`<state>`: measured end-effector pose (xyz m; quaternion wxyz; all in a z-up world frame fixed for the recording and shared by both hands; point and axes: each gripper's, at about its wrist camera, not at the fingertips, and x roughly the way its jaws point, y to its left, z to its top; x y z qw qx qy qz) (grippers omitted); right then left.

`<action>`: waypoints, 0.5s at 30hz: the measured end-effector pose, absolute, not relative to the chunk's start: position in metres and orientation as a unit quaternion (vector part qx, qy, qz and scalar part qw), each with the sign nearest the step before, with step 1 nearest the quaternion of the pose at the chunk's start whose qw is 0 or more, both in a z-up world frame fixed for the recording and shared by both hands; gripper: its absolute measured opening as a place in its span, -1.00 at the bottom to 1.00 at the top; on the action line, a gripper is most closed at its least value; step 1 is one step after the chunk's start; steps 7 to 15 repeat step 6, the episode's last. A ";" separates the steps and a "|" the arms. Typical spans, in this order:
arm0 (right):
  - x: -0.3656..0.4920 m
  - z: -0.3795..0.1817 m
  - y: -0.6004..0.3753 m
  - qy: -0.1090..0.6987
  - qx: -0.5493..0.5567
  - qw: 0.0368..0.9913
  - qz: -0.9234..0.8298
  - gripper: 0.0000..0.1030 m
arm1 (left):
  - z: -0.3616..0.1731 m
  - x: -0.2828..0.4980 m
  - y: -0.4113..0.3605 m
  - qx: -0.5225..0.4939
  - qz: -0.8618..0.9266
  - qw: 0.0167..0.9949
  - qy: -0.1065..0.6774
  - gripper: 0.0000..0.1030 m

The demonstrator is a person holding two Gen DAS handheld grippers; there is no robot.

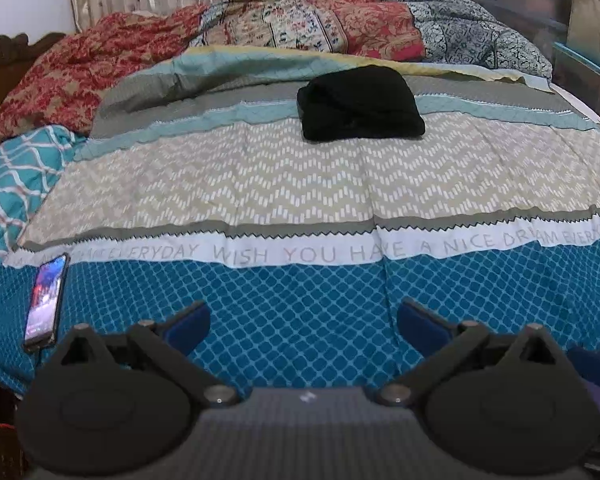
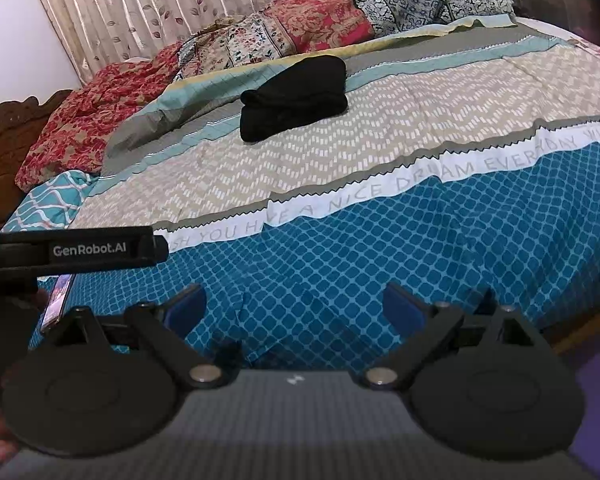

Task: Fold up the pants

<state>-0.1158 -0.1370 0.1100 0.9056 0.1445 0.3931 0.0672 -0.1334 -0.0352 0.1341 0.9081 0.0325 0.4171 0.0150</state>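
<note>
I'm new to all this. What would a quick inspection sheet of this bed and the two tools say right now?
Surface: patterned bedspread, lightly creased.
Job's things: black pants, a compact bundle far up the bed, untouched.
Clutter: phone, screen lit, at the near left edge; rumpled quilts beyond.
Grippers: left gripper and right gripper, fingers spread, empty, over the near blue section.
Cables: nothing seen.
Surroundings: curtain, carved wooden headboard.

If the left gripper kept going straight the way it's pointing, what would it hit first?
Probably the bedspread: the left gripper, jaws open, aims over its blue-diamond band. The folded black pants lie farther along, slightly right; depth is hard to judge.
</note>
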 end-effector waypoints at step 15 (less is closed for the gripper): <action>-0.114 0.110 -0.138 0.397 0.147 0.904 0.066 0.88 | 0.132 -0.133 -0.036 0.025 0.000 0.907 0.421 1.00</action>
